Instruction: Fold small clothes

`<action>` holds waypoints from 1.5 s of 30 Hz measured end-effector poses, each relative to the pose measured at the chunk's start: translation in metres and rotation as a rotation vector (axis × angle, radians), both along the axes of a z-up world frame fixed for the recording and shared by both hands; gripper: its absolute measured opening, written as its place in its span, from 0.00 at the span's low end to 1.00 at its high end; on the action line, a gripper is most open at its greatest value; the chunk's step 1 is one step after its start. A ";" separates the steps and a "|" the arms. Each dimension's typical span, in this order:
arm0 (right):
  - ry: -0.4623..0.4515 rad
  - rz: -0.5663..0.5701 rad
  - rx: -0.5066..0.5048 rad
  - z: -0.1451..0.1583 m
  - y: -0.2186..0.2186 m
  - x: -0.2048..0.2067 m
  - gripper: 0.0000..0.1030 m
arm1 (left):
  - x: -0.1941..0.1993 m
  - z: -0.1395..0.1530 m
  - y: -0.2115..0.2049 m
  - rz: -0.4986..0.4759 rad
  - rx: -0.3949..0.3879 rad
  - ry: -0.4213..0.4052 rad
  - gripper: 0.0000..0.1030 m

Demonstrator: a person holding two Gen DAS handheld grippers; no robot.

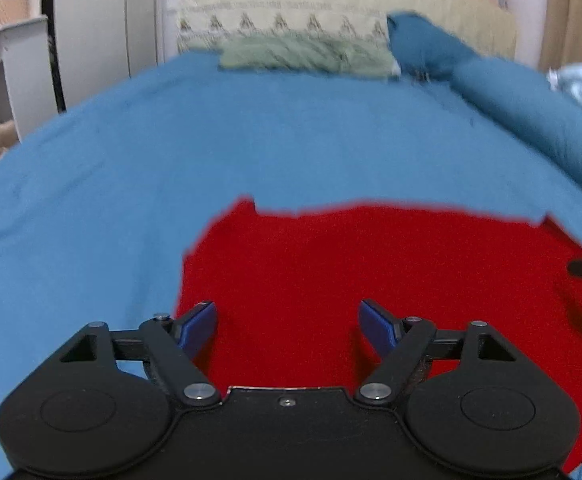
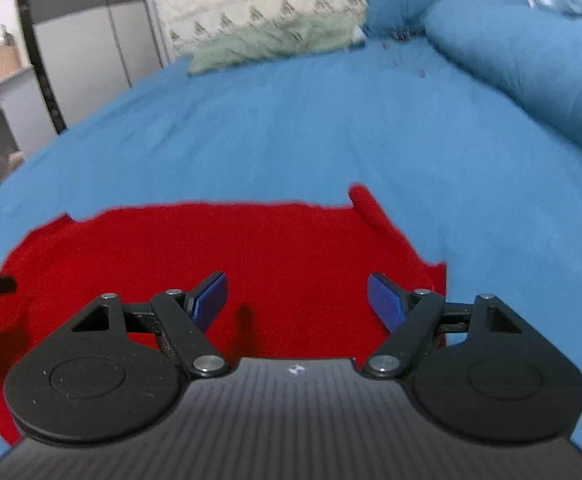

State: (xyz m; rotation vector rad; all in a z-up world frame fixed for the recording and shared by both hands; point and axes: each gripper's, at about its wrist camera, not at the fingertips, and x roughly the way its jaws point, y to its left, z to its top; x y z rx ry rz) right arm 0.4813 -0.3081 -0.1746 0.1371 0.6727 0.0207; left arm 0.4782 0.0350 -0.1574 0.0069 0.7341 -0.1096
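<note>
The soft red cloth garment (image 1: 371, 280) is lying flat on the blue bed sheet (image 1: 251, 140). The left gripper (image 1: 287, 326) and right gripper (image 2: 297, 300) are hanging wide apart, empty. Pinching too deep could be grabbing the sheet too.

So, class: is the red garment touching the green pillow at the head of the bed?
Apart. The left wrist view shows the red garment lying near the tool, with a broad stretch of bare blue bedsheet between it and the green pillow.
</note>
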 end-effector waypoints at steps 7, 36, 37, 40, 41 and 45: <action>-0.006 -0.185 -0.028 -0.005 -0.034 0.029 0.90 | -0.007 -0.014 0.000 -0.034 0.031 0.011 0.82; -0.015 -0.022 -0.147 0.102 -0.009 -0.106 0.97 | -0.091 0.082 -0.061 -0.150 0.046 -0.062 1.00; -0.018 -0.026 -0.139 0.103 -0.008 -0.120 0.97 | -0.093 0.081 -0.069 -0.158 0.032 -0.059 1.00; -0.013 -0.043 -0.112 0.090 -0.013 -0.136 0.97 | -0.093 0.072 -0.088 -0.169 0.019 -0.037 1.00; -0.003 -0.050 -0.105 0.084 -0.015 -0.145 0.97 | -0.090 0.069 -0.092 -0.172 0.019 -0.029 1.00; 0.035 -0.068 -0.051 0.054 -0.021 -0.154 0.96 | -0.081 0.048 -0.104 -0.175 0.004 0.014 1.00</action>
